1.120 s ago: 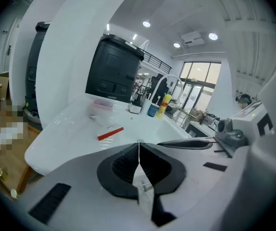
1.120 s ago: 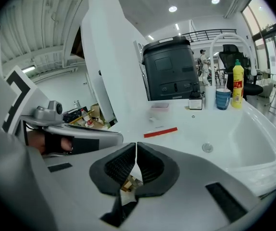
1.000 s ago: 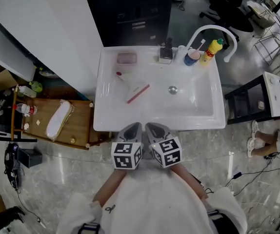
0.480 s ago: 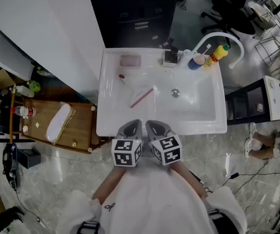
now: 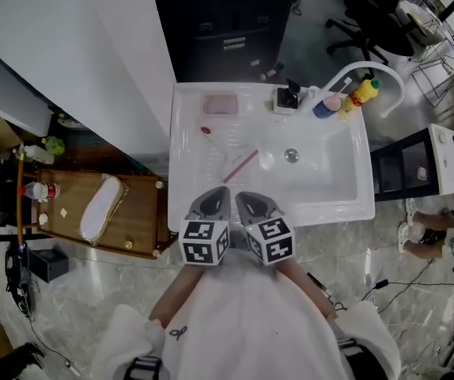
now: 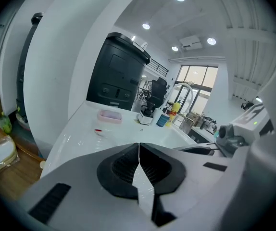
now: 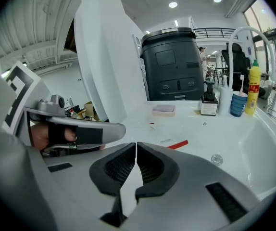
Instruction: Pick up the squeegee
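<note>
A white sink [image 5: 352,209] stood on a marbled floor, with a dark cabinet behind it and a wooden side table [image 5: 136,212] to its left. The squeegee [image 5: 240,165] lay flat in the left half of the basin. Its red blade was angled across the white, and a pale handle ran back toward a small red tip [image 5: 206,131] near the pink soap dish [image 5: 220,104].

I had the left gripper [image 5: 216,199] and the right gripper [image 5: 252,201] side by side over the near rim, well apart from the tool. Both had their jaws pressed together with nothing between them.

I judged the squeegee light and stiff in the handle, with a soft rubber edge that would flex and slip if pinched. On the glossy basin it could skate away at a nudge. The handle, about midway, looked the better place to take hold, and the jaws would need opening first.
</note>
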Motion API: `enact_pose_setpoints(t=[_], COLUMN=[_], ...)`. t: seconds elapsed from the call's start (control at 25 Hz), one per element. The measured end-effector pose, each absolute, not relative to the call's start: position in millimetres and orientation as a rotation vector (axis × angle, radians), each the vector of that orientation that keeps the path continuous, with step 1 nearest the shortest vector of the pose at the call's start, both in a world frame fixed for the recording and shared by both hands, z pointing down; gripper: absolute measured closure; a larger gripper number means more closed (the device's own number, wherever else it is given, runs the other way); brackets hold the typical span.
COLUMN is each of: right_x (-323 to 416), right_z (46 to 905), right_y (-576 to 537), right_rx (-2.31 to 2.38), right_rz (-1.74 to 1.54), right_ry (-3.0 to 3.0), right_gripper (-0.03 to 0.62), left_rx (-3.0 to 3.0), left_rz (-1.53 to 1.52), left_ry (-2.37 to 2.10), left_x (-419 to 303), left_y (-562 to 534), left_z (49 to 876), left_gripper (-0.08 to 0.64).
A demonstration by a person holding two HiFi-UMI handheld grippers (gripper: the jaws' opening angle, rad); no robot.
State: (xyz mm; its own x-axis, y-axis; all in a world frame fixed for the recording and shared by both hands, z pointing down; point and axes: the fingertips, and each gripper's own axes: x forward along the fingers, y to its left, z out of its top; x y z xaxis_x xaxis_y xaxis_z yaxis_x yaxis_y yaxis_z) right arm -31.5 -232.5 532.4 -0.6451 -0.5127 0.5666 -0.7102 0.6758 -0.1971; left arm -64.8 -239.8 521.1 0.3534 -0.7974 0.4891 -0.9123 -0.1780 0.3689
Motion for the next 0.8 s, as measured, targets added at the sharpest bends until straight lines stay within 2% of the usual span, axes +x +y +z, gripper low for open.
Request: enact_pose_setpoints(t=[0.8], right_x=[-57.2], right_z=[533.9], right_y=[-270.2], right_rx=[1.044], right_rz=[0.568], right_ry=[-2.380], right_gripper=[0.563], left_rx=[2.022], left_rz=[0.229], left_ry=[-1.449], left_x=[-100.3], left_y=[-275.9], left_z=[524.8], left_gripper=[0.532])
